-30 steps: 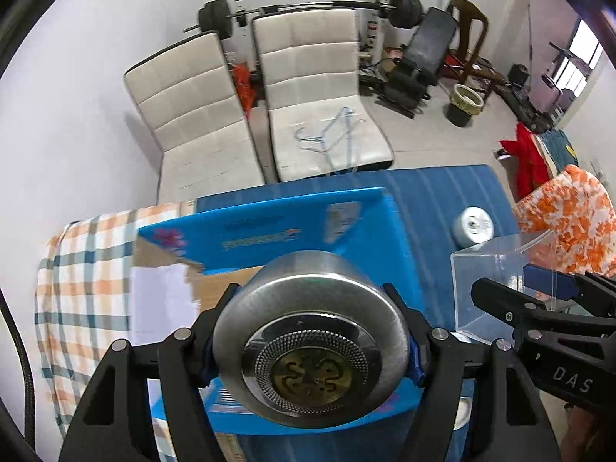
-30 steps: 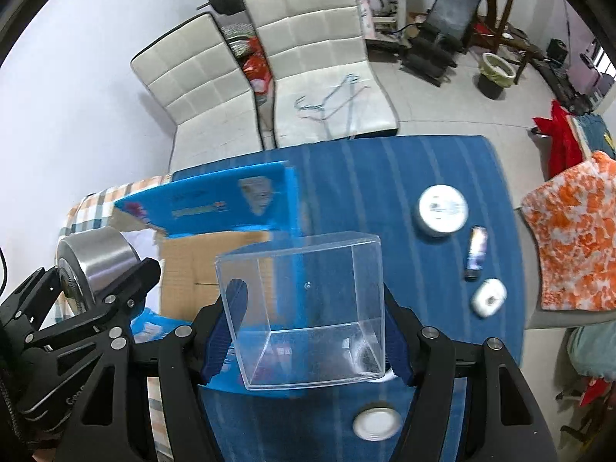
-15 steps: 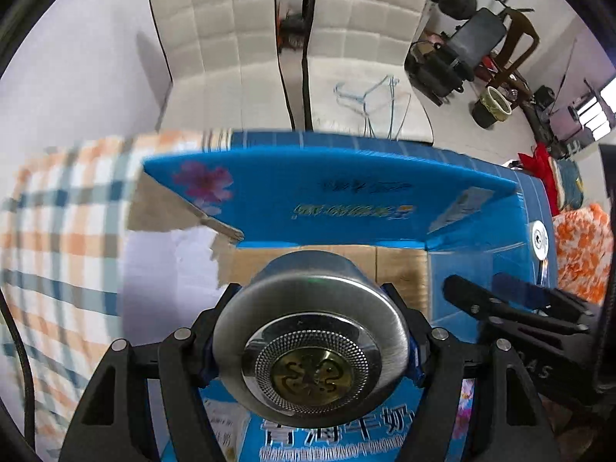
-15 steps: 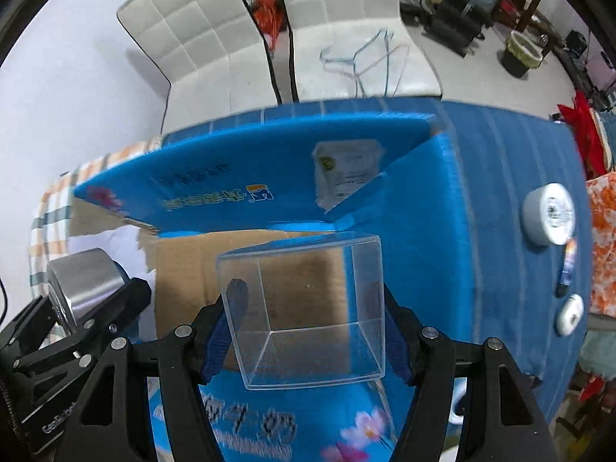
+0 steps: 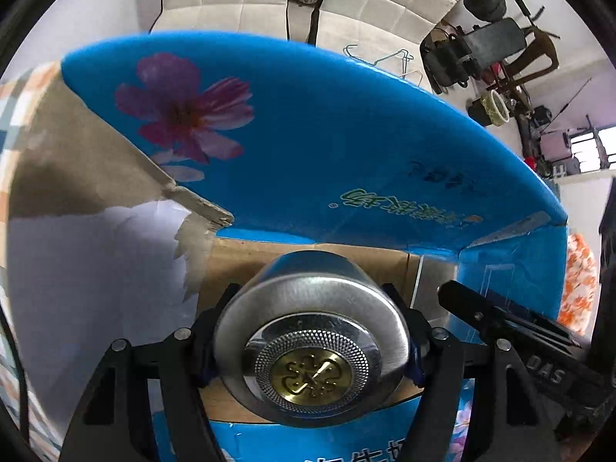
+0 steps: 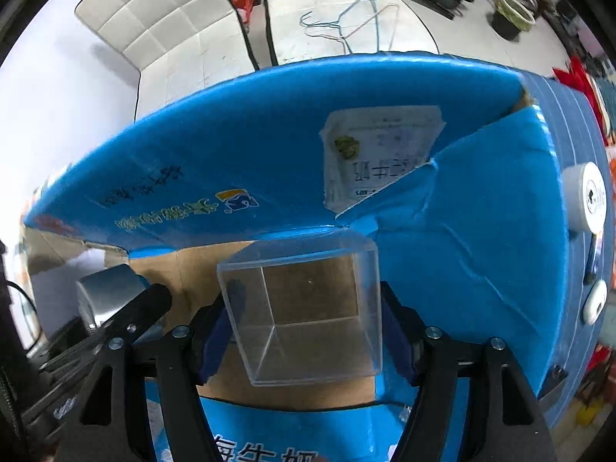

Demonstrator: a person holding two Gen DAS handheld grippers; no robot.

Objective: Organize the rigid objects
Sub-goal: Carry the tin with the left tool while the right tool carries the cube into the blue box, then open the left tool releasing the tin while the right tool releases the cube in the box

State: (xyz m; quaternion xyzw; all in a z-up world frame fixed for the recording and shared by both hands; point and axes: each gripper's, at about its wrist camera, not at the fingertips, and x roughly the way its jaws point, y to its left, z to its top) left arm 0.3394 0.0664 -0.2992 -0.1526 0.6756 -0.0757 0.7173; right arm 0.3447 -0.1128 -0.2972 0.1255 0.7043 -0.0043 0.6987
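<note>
One blue cardboard box stands open. Two tools hang over it, the left tool and the right tool. There is one steel tin and one clear plastic box. Two white padded chairs stand far behind, one white round container at right, and one small white oval piece nearer.

Steel tin, clear cube above carton

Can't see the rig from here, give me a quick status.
Left claw shut on steel canister. Right claw shut on clear box. Both over open blue carton; nothing blocking.
</note>
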